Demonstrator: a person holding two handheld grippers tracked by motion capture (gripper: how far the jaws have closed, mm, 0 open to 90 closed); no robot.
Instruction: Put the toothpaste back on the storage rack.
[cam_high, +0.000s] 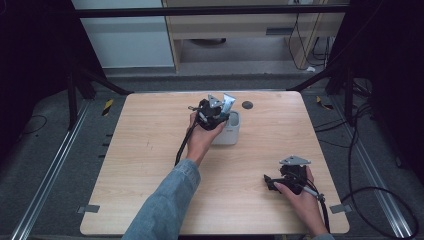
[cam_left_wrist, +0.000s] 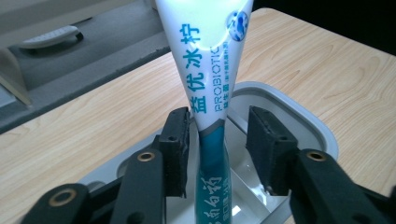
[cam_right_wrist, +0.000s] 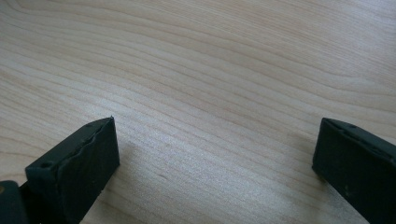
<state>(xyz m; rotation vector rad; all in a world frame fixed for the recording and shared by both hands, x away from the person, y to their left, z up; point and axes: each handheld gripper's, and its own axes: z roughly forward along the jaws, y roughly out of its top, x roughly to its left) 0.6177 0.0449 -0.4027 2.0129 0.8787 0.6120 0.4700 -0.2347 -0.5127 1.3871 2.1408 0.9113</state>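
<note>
Toothpaste tube (cam_left_wrist: 205, 70): stands upright in a small white square cup (cam_left_wrist: 299, 116), lower teal end down inside the cup, white printed upper part rising above the rim. In the high view the tube (cam_high: 228, 103) pokes out of the cup (cam_high: 231, 134), which sits near the middle of the far half of the wooden table (cam_high: 150, 150).

Left gripper (cam_left_wrist: 218, 135): held over the cup with its jaws on either side of the tube. One pad lies right against the tube; the other stands off with a clear gap. Jaws apart, no clamp on the tube.

Right gripper (cam_right_wrist: 215, 158): rests low at the table's near right corner (cam_high: 272, 182), jaws spread wide over bare wood with nothing between them.
</note>
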